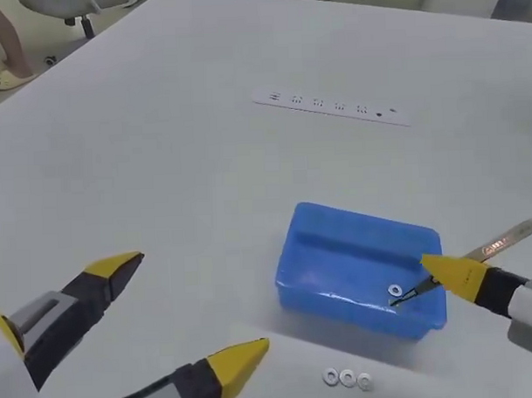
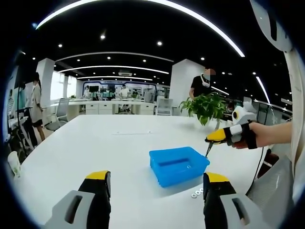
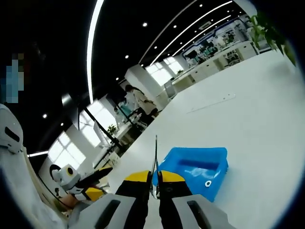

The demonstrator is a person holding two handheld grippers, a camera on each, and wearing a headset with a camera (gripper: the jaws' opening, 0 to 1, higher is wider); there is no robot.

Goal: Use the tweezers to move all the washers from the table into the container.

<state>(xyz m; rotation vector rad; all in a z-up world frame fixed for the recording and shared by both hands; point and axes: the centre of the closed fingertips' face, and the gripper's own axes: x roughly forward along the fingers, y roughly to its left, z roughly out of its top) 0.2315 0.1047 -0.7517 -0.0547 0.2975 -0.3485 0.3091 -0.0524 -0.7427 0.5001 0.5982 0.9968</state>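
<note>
While left gripper [image 1: 178, 311] gapes empty, three washers [image 1: 347, 378] wait on table [image 1: 160, 168] just beside container [image 1: 339, 297]; right gripper [image 1: 448, 271] pinches tweezers [image 1: 415, 290], tips at a washer [image 1: 395, 290] inside, can't tell if held; lifting now could drag it over the rim.
</note>
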